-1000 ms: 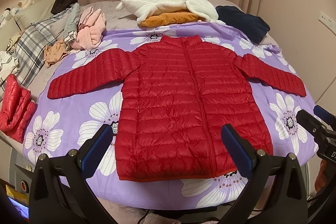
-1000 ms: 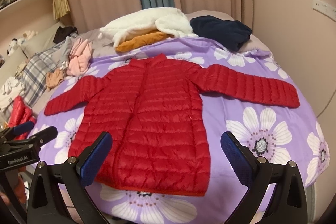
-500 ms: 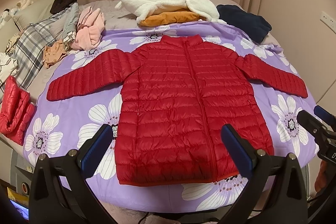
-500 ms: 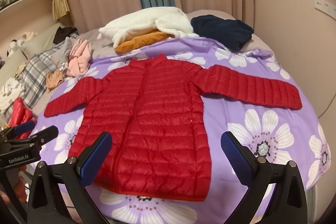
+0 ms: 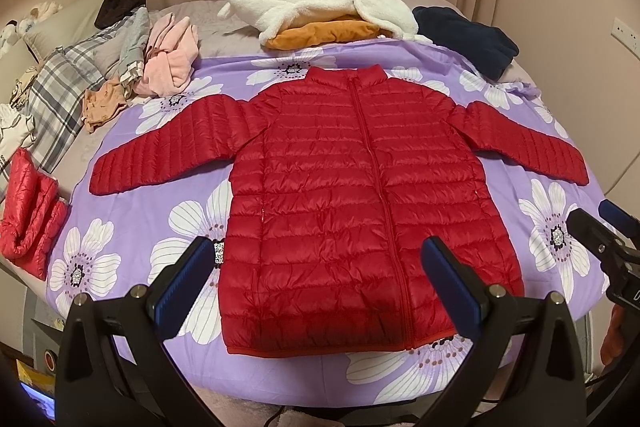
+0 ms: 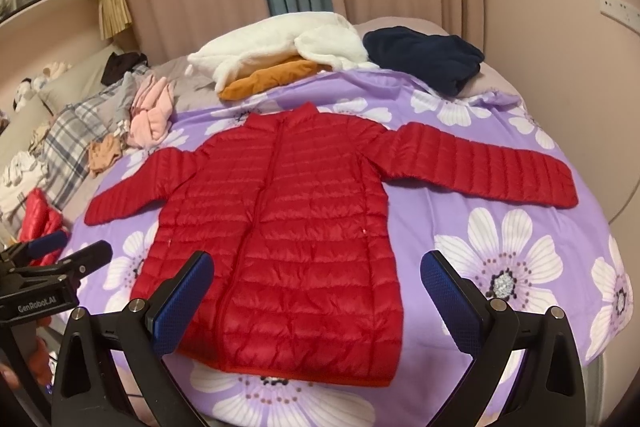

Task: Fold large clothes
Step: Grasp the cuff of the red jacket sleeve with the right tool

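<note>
The red puffer jacket (image 5: 352, 195) is lying flat, zipped, sleeves outstretched, on the purple floral bedspread (image 5: 132, 235). Left tongs (image 5: 320, 291) and right tongs (image 6: 316, 295) are hovering near its hem, both spread wide, gripping nothing. Other garments are lying piled beyond the collar (image 5: 320, 15)
</note>
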{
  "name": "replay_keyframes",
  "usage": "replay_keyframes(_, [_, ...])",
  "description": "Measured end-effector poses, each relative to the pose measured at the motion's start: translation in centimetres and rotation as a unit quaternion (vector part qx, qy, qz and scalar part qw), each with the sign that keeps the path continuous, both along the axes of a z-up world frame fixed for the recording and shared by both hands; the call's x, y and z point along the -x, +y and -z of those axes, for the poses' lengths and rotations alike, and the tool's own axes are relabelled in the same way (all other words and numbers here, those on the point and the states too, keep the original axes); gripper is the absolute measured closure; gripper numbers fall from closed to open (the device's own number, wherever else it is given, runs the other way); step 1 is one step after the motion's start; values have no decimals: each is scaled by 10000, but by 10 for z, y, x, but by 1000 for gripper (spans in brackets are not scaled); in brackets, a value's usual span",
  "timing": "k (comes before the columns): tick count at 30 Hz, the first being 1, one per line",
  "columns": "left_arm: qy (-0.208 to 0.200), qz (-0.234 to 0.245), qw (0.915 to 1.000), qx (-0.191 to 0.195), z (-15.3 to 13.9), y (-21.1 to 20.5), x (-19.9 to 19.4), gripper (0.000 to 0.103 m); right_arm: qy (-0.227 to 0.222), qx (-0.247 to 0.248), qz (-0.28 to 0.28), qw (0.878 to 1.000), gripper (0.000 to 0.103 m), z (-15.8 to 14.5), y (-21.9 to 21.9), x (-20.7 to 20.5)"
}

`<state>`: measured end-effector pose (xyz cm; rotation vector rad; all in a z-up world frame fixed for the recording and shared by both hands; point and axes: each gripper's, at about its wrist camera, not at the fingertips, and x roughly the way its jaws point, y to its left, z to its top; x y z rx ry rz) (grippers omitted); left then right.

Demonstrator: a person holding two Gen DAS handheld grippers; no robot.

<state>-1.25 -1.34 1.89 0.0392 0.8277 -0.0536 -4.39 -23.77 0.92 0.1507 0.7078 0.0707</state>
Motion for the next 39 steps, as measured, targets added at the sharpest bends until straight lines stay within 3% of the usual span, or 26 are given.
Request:
replay_keyframes(17, [65, -59, 9999, 79, 10, 4, -3, 0, 91, -32, 30, 9999, 1, 9, -3, -6])
replay_keyframes(22, [346, -244, 9980, 464, 36, 17, -24, 0, 217, -731, 2, 9971, 1, 27, -30, -16])
replay_keyframes(25, [622, -297, 9944, 804, 53, 23, -35, 0, 235, -1445, 226, 9890, 1, 41, -67, -23])
replay_keyframes(31, [953, -450, 9760, 1903, 77, 39, -44, 0, 123, -2487, 1114, 9621, 1, 77, -161, -38])
replay_keyframes(39, [956, -305, 9783, 1812, 80, 22, -65, 0, 649, -2675, 2237, 9350, 1, 130, -231, -58])
